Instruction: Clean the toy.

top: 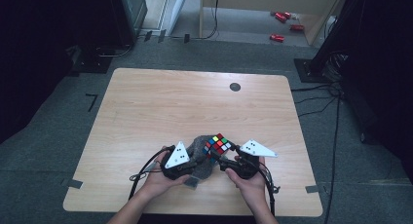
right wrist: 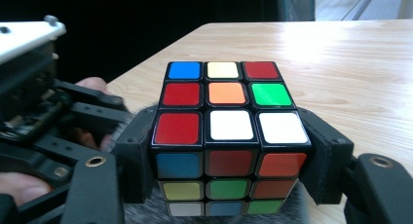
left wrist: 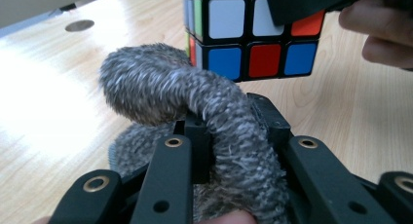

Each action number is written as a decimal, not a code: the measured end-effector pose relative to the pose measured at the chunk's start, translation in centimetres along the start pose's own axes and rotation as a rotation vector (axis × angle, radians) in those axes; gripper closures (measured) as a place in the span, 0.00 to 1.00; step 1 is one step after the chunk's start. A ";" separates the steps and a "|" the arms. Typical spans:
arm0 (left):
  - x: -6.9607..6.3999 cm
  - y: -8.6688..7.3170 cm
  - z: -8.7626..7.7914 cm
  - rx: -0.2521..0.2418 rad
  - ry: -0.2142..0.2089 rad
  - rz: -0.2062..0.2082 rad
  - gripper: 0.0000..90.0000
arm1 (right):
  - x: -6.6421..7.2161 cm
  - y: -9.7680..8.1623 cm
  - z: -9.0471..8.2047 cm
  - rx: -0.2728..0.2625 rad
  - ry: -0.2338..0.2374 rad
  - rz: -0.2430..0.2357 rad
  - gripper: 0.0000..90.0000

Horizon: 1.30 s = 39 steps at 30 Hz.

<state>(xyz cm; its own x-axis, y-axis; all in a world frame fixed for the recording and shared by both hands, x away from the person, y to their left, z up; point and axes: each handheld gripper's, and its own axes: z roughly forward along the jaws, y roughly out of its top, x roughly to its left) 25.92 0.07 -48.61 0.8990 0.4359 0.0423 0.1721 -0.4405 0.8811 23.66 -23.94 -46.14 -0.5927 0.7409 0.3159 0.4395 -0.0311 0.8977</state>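
Rubik's cube (right wrist: pixel 229 136) sits clamped between the right gripper's (right wrist: pixel 229 156) jaws, above the wooden table (top: pixel 160 107). Left gripper (left wrist: pixel 234 136) pinches a fuzzy grey cloth (left wrist: pixel 195 97) just beside it.

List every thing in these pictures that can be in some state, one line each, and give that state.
Puzzle cube: scrambled, lifted off the table, clamped at two sides.
Grey fuzzy cloth: bunched up, a fold pinched, lying partly under the cube.
Left gripper: jaws shut on the cloth.
Right gripper: jaws shut on the cube.
Table: bare wood beyond the work.
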 end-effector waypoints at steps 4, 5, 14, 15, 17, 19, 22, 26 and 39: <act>-0.8 0.0 0.6 0.016 -0.024 0.029 0.80 | 0.4 -0.1 0.3 0.006 0.007 -0.011 0.38; -0.9 0.0 0.6 0.013 -0.025 0.031 0.80 | 0.4 -0.1 0.3 0.005 0.002 -0.011 0.38; 0.1 0.1 0.0 -0.015 -0.024 -0.038 0.80 | -0.1 -0.1 0.0 -0.010 -0.012 0.017 0.38; 0.0 0.1 0.2 -0.009 -0.033 -0.040 0.80 | 0.0 -0.1 0.0 -0.009 -0.006 0.017 0.38; -0.5 0.0 0.5 -0.001 -0.049 -0.028 0.79 | 0.4 -0.1 0.1 -0.008 0.006 0.009 0.38; -1.0 0.1 0.6 0.003 -0.045 0.004 0.79 | 0.6 -0.1 0.3 -0.006 0.010 -0.005 0.38; -0.7 0.2 0.4 -0.012 -0.038 0.000 0.79 | 0.1 -0.1 0.1 -0.014 0.007 0.010 0.38; 0.4 0.1 -0.2 -0.032 0.017 -0.036 0.79 | -0.6 -0.1 -0.2 -0.008 -0.025 0.014 0.38; -0.9 0.1 0.7 -0.002 -0.028 0.013 0.76 | -0.3 -0.1 0.0 -0.012 -0.016 0.021 0.38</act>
<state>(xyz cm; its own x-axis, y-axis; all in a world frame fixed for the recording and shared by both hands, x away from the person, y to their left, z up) 25.40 -0.90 -48.92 0.9123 0.4075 0.0407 0.1592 -0.4446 0.8815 23.82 -24.18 -46.35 -0.5727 0.7506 0.3295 0.4431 -0.0548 0.8948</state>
